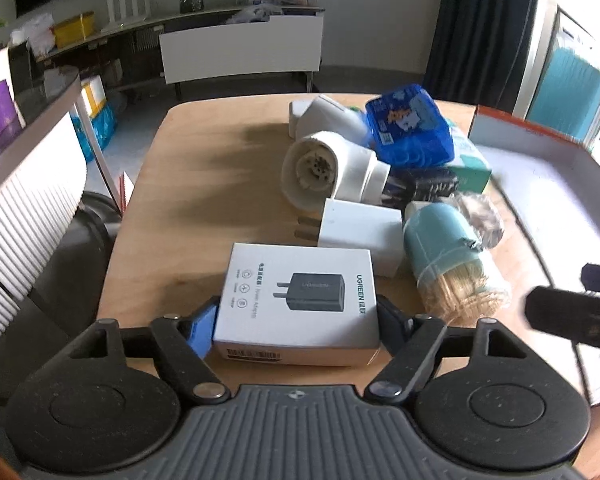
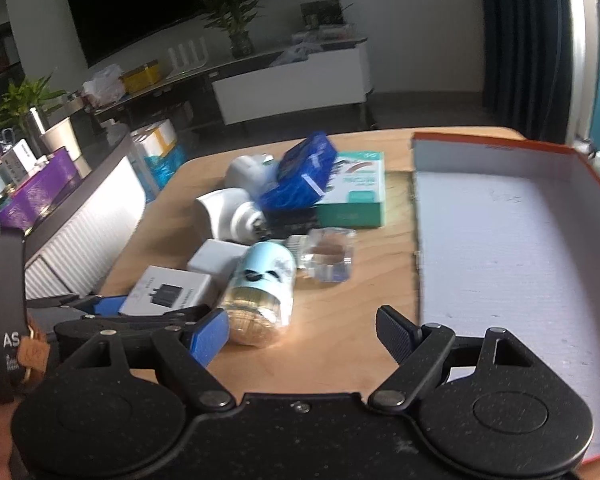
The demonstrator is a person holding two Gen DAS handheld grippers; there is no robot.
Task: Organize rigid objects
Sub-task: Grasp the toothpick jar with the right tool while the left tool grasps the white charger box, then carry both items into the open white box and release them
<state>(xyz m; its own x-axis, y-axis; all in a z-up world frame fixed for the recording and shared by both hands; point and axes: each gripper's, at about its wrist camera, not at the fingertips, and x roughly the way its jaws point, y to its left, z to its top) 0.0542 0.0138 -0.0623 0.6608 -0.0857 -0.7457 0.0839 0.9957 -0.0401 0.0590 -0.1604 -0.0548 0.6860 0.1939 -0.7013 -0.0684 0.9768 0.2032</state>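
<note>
Left tool (image 1: 296, 320) clamped the charger box (image 1: 298, 300).
Right tool (image 2: 302, 330) hung spread apart above the surface (image 2: 340, 320), gripping nothing.

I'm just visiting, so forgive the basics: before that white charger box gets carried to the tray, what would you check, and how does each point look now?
1. White cardboard charger box sits between the left gripper fingers: ok.
2. Pads actually pressing its sides: cannot tell for sure, though they look in contact.
3. Box off the wooden table: cannot tell.
4. Orange-rimmed white tray has bare room: ok.
5. Right gripper open, holding nothing: ok.
6. Pale blue toothpick jar lies close beside the box: not ok, may get nudged.
</note>
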